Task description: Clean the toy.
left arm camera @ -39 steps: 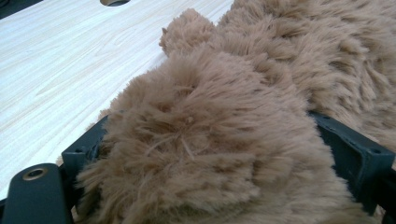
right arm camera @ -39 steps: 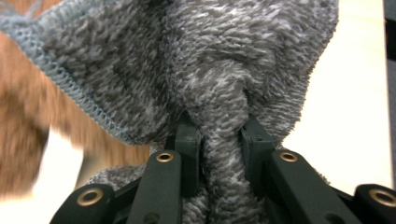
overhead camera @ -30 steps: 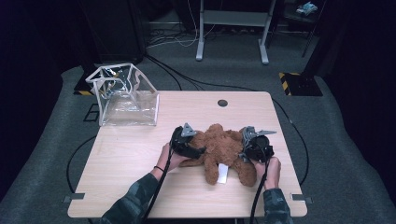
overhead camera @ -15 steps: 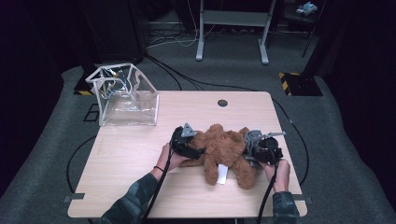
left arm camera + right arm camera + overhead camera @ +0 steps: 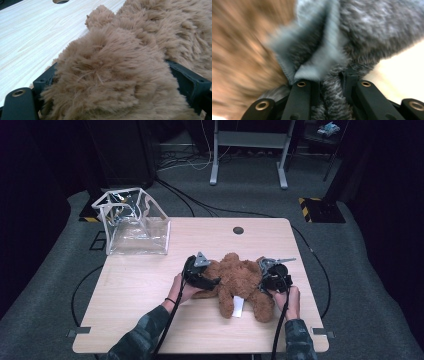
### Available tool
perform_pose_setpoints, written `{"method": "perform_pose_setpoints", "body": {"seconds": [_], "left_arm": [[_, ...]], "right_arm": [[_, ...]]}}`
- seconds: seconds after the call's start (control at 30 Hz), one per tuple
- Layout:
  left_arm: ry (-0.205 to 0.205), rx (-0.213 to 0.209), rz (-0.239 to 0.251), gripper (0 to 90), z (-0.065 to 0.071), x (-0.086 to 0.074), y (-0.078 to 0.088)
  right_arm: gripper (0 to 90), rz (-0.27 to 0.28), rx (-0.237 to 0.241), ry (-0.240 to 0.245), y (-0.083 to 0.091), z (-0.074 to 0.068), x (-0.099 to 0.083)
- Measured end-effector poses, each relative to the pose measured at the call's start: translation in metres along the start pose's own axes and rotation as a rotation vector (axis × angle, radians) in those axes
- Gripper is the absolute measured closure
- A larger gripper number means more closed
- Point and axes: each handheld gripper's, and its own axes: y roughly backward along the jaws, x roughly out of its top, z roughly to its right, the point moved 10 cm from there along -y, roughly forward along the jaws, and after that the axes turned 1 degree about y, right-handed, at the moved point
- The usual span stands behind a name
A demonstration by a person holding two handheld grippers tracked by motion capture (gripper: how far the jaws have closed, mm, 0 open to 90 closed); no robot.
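Observation:
A brown plush teddy bear (image 5: 240, 282) lies on the wooden table (image 5: 150, 285), a white tag (image 5: 238, 306) on its underside. My left gripper (image 5: 210, 280) is at the bear's left side. In the left gripper view the two jaws press on either side of a thick brown plush limb (image 5: 112, 82). My right gripper (image 5: 267, 276) sits at the bear's right side. In the right gripper view, which is blurred, the right gripper (image 5: 329, 83) is shut on a fold of grey furry fabric (image 5: 332, 100) with a pale lining, next to the brown fur (image 5: 242, 57).
A clear plastic bag (image 5: 132, 222) with white edges stands open at the table's far left corner. A round cable hole (image 5: 238, 230) sits in the tabletop near the far edge. Bare wood (image 5: 140, 315) lies in front of the bag. Cables trail from both grippers toward the near edge.
The right gripper swung a little out to the right half a second ago and has come back in against the bear. The left gripper and the bear's left side have stayed put.

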Motion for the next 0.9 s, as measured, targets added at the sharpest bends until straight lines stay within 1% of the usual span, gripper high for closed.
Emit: {"method": "perform_pose_setpoints", "body": {"seconds": [0.03,0.07,0.13,0.17,0.2,0.23,0.3,0.33,0.37,0.4,0.43,0.47,0.5,0.53,0.6,0.63,0.67,0.73,0.77,0.8,0.83,0.87,0.9], "left_arm": [[-0.001,-0.004,-0.004,12.6,0.0,0.0,0.0],[0.002,-0.007,-0.002,12.6,0.0,0.0,0.0],[0.002,-0.012,0.002,12.6,0.0,0.0,0.0],[0.003,-0.015,0.001,12.6,0.0,0.0,0.0],[0.003,-0.012,0.002,12.6,0.0,0.0,0.0],[0.005,-0.012,0.003,12.6,0.0,0.0,0.0],[0.008,-0.012,0.003,12.7,0.0,0.0,0.0],[0.011,-0.013,0.01,12.6,0.0,0.0,0.0],[0.008,-0.014,0.011,12.7,-0.001,0.0,0.0],[0.002,-0.014,0.007,12.6,-0.001,-0.001,0.0],[0.012,-0.025,0.011,12.6,0.0,-0.001,0.0],[0.013,-0.027,0.012,12.6,-0.001,0.0,0.0],[0.009,-0.026,0.012,12.7,-0.001,0.0,0.0],[0.008,-0.027,0.011,12.6,-0.001,0.0,0.0],[0.007,-0.029,0.012,12.7,-0.001,0.0,0.0],[0.009,-0.027,0.019,12.7,-0.001,0.0,-0.001],[0.009,-0.028,0.02,12.7,-0.001,0.0,-0.001],[0.008,-0.03,0.019,12.6,-0.001,0.0,-0.001],[0.008,-0.03,0.015,12.7,-0.001,0.0,0.0],[0.012,-0.033,0.017,12.6,-0.001,0.0,0.0],[0.011,-0.034,0.016,12.7,-0.001,-0.001,0.0],[0.01,-0.033,0.013,12.6,-0.001,-0.001,0.0],[0.011,-0.034,0.014,12.7,-0.001,-0.001,0.0]], "right_arm": [[74.9,-0.01,0.001,0.008,-0.003,0.0,-0.003],[75.0,-0.034,-0.007,0.011,-0.007,0.002,-0.008],[75.0,-0.078,-0.021,0.033,-0.01,0.004,-0.014],[75.0,-0.085,-0.016,0.034,-0.009,0.004,-0.014],[74.8,-0.109,-0.029,0.032,-0.008,0.006,-0.015],[74.7,-0.132,-0.051,0.062,-0.006,0.01,-0.016],[74.6,-0.148,-0.103,0.07,-0.001,0.017,-0.016],[74.6,-0.125,-0.106,0.057,0.003,0.02,-0.014],[74.6,-0.097,-0.09,0.041,0.008,0.023,-0.01],[74.7,-0.067,-0.088,0.023,0.014,0.025,-0.005],[74.7,-0.037,-0.09,0.01,0.019,0.027,0.0],[74.7,0.008,-0.072,-0.002,0.026,0.028,0.009],[74.7,0.052,-0.061,-0.003,0.031,0.028,0.018],[74.7,0.083,-0.06,0.002,0.035,0.028,0.028],[74.7,0.116,-0.062,0.017,0.036,0.025,0.041],[74.7,0.126,-0.046,0.029,0.034,0.022,0.048],[74.7,0.12,-0.03,0.036,0.03,0.016,0.054],[74.7,0.078,-0.025,0.068,0.015,0.009,0.06],[74.7,0.061,-0.025,0.073,0.009,0.008,0.061],[74.8,0.037,-0.007,0.073,0.0,0.006,0.06],[74.9,0.004,0.003,0.059,-0.008,0.006,0.058],[75.1,-0.006,0.024,0.047,-0.014,0.007,0.056],[75.2,-0.001,0.037,0.031,-0.017,0.009,0.056]]}}
